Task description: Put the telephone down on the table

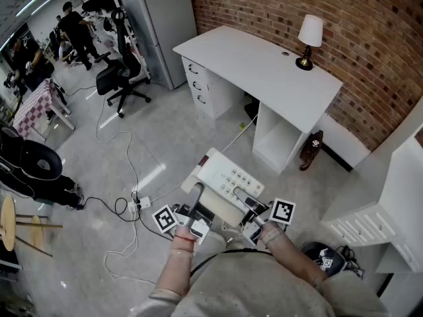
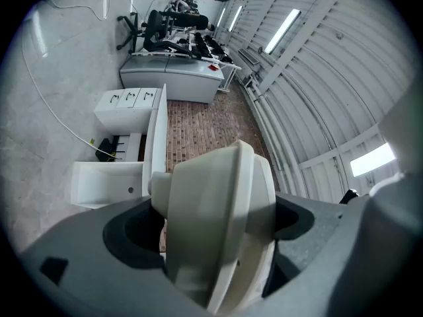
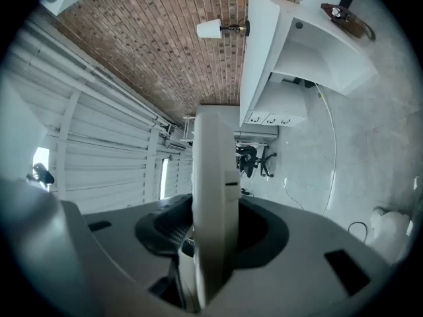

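A cream desk telephone (image 1: pixel 228 180) with a keypad is held in the air over the floor, between both grippers. My left gripper (image 1: pixel 197 193) is shut on its thick handset side (image 2: pixel 218 223), jaws spread wide around it. My right gripper (image 1: pixel 254 207) is shut on the thin edge of the telephone (image 3: pixel 215 197), which stands between the jaws. The white table (image 1: pixel 264 65) stands ahead against the brick wall, with a small lamp (image 1: pixel 309 38) at its far right corner. In the gripper views the table (image 2: pixel 155 131) (image 3: pixel 261 51) appears beyond the telephone.
A black office chair (image 1: pixel 122 78) stands to the left of the table. Cables and a power strip (image 1: pixel 142 202) lie on the floor at the left. A white cabinet (image 1: pixel 390 203) is at the right, boots (image 1: pixel 310 149) by the table's foot. People stand far back left.
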Available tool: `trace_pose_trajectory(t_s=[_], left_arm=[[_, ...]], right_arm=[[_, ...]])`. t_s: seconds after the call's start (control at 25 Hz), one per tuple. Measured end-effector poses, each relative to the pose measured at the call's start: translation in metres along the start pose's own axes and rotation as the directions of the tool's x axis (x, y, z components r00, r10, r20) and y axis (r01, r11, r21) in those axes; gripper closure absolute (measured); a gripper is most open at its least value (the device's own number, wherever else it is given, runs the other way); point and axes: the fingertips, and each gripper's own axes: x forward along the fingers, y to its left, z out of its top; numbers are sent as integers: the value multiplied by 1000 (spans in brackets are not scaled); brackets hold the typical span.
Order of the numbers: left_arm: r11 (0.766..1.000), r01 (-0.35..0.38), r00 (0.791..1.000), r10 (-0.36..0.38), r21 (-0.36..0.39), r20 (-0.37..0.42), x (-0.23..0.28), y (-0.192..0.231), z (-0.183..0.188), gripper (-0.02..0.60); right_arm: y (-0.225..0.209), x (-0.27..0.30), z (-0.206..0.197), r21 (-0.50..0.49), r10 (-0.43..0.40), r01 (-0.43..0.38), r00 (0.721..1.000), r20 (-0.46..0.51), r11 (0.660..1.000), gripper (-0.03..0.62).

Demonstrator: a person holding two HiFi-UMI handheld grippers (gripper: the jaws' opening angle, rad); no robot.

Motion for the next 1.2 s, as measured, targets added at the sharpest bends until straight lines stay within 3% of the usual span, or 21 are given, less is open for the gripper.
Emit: trace_pose_trajectory(t_s=[0.76,1.2], left_arm=[[1000,-8,1000,8,-16,1,6,28,15,106],[1000,-17,999,17,-8,-37,59,43,81,106]], right_arm=[[-23,18,10,5,-12,12,1000,-21,1000,421],[-24,88,56,24,9,-9,1000,6,1000,421]])
